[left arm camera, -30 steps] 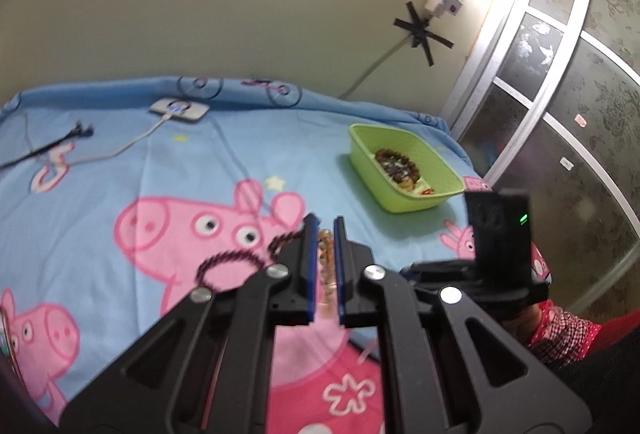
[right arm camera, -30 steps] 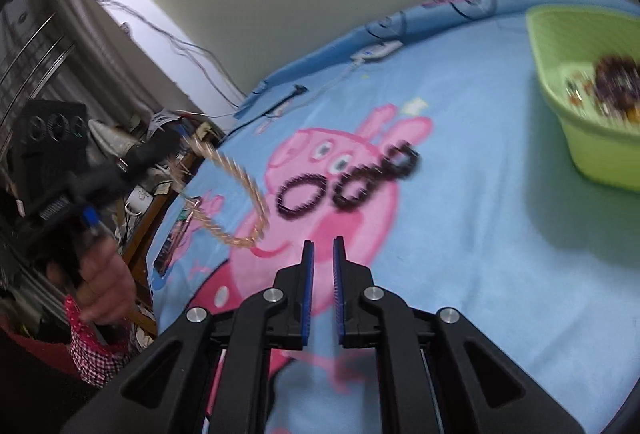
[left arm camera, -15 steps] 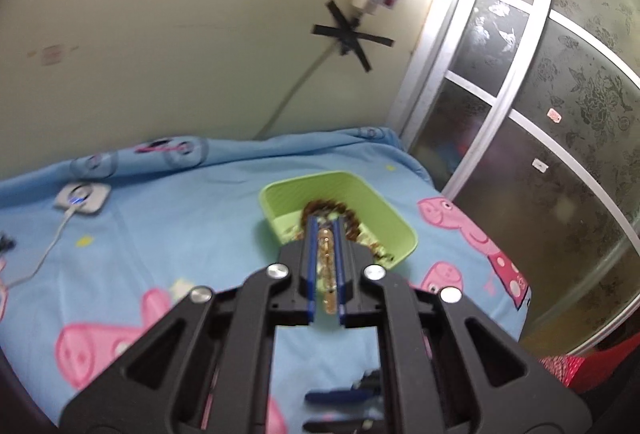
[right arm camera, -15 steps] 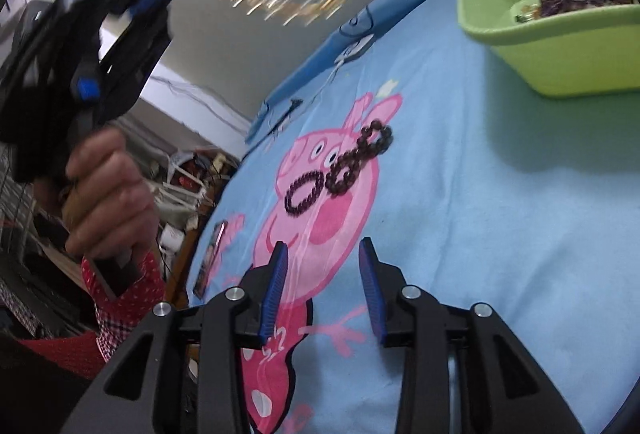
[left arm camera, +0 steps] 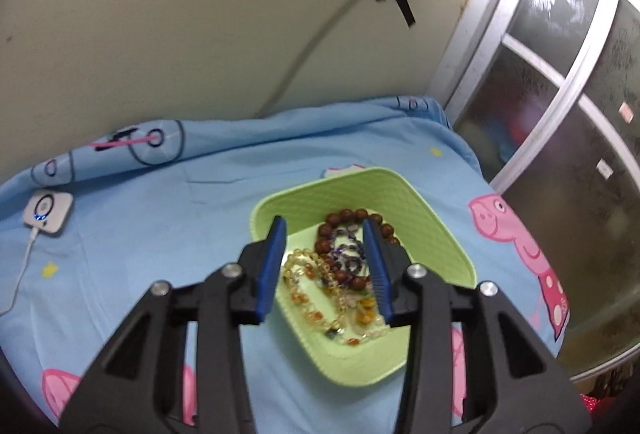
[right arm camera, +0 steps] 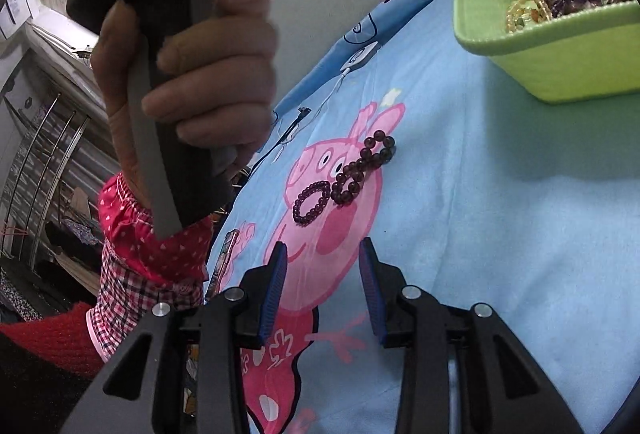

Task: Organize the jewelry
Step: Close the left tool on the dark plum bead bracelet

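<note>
A green tray [left arm camera: 432,218] on the blue Peppa Pig bedsheet holds several bead bracelets: brown [left arm camera: 352,218], purple [left arm camera: 348,250] and amber [left arm camera: 316,274]. My left gripper [left arm camera: 326,270] is open and empty right above the tray. The tray also shows in the right wrist view [right arm camera: 560,46]. Dark red bead bracelets [right arm camera: 344,178] lie in a row on the sheet ahead of my right gripper [right arm camera: 323,290], which is open and empty above the sheet. The left gripper shows from the side in the right wrist view, held in a hand [right arm camera: 208,74].
A white charger with its cable [left arm camera: 48,212] lies at the far left of the bed by the wall. A glass sliding door [left arm camera: 568,122] stands to the right. A phone [right arm camera: 224,258] lies at the bed's left edge, with clutter beyond.
My left gripper carried the amber bracelet over the tray and opened; the bracelet now lies in the tray. My right gripper opened and came lower toward the dark red bracelets.
</note>
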A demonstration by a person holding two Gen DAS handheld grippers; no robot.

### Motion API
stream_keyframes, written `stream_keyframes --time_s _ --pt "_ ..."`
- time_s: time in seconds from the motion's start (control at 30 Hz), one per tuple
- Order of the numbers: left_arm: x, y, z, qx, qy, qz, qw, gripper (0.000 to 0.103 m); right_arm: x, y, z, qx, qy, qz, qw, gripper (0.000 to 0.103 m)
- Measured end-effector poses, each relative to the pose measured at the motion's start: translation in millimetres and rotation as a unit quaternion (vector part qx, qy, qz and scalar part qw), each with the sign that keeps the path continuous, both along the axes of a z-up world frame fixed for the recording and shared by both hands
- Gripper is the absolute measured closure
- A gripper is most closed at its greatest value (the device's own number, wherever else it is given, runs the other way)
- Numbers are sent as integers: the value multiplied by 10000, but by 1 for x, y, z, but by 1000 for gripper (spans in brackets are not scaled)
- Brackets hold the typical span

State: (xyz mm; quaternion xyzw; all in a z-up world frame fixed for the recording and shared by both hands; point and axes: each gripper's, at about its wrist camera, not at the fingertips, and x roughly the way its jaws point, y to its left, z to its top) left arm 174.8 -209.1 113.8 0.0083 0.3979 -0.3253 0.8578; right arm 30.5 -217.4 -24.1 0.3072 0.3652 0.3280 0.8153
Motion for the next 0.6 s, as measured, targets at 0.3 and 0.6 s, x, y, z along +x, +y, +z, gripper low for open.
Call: stream_keyframes --time_s 0.3,0.6 --pt "-49 150 3 268 -368 1348 9898 66 -4 2 5 -186 -129 -110 9997 85" --pt "-104 233 -55 423 121 1989 9790 66 7 33 15 -1295 -45 123 9915 85"
